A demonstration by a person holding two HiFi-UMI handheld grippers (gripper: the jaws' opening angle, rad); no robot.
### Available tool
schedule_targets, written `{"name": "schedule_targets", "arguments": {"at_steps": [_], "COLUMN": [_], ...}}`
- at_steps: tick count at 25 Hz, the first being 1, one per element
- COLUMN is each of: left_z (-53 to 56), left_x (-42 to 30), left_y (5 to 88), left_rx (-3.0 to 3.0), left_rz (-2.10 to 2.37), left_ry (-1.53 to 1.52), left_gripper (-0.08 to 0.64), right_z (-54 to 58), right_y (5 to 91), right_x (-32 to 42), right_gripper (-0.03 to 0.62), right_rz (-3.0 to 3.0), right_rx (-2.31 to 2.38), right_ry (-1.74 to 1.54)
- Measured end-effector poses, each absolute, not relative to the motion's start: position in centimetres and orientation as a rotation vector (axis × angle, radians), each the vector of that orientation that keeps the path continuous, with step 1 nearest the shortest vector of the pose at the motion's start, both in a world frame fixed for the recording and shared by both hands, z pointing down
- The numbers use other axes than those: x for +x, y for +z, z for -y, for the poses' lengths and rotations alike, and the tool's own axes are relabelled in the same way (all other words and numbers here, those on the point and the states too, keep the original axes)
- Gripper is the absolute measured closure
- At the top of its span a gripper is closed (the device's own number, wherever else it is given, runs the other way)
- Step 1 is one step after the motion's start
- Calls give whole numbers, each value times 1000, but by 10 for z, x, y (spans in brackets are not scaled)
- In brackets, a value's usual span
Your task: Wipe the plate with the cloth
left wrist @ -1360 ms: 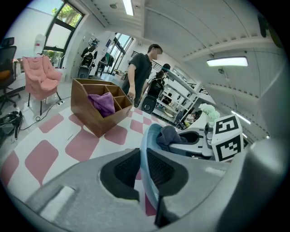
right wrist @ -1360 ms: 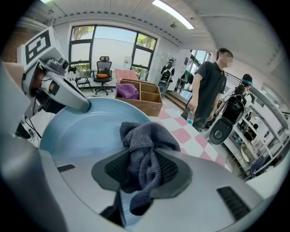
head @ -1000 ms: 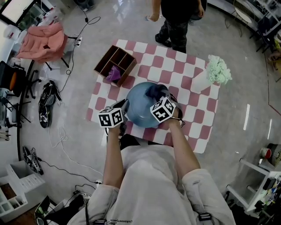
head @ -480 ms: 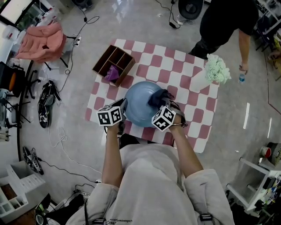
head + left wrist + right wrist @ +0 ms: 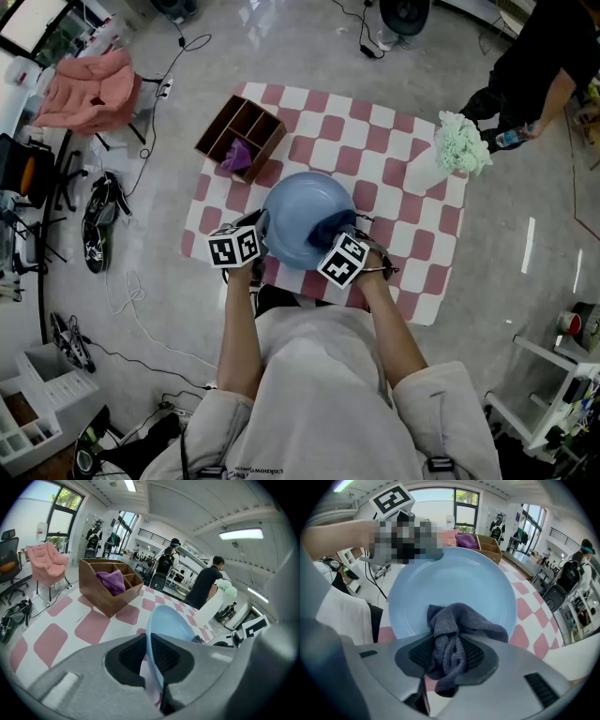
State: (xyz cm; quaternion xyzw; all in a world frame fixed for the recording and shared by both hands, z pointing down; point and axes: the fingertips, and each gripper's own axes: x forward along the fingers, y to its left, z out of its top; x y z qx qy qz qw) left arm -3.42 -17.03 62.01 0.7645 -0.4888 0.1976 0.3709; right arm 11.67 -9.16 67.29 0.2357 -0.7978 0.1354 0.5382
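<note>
A light blue plate is held tilted above the pink-and-white checked table. My left gripper is shut on the plate's left rim; in the left gripper view the plate stands edge-on between the jaws of the left gripper. My right gripper is shut on a dark blue-grey cloth that presses on the plate's lower right part. The right gripper view shows the cloth bunched between the jaws of the right gripper, lying against the lower face of the plate.
A wooden divided box with a purple cloth inside sits at the table's far left corner. A white vase of pale green flowers stands at the far right. A person in black stands beyond the table's right corner. Shoes and cables lie on the floor to the left.
My right gripper has dragged the cloth from the plate's upper right down to its lower right. The person in black walked from behind the table off to the right.
</note>
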Motion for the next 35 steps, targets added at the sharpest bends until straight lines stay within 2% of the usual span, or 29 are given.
{"name": "schedule_targets", "arguments": {"at_steps": [15,22,35], "left_z": [169,170,162], "left_x": [-33,-29,-31], "left_y": [615,611,609], "left_rx": [1982,2012,2001], "left_rz": [1278,1286,1290], "left_ry": [565,574,580], "left_gripper": [529,529,528], "right_z": [55,87,145], "right_y": [660,645,626], "right_x": [49,22,11], "right_gripper": [459,459,459], "right_rz": [2077,2191,2253], "right_rx": [233,382,615], "right_ry": [442,292,243]}}
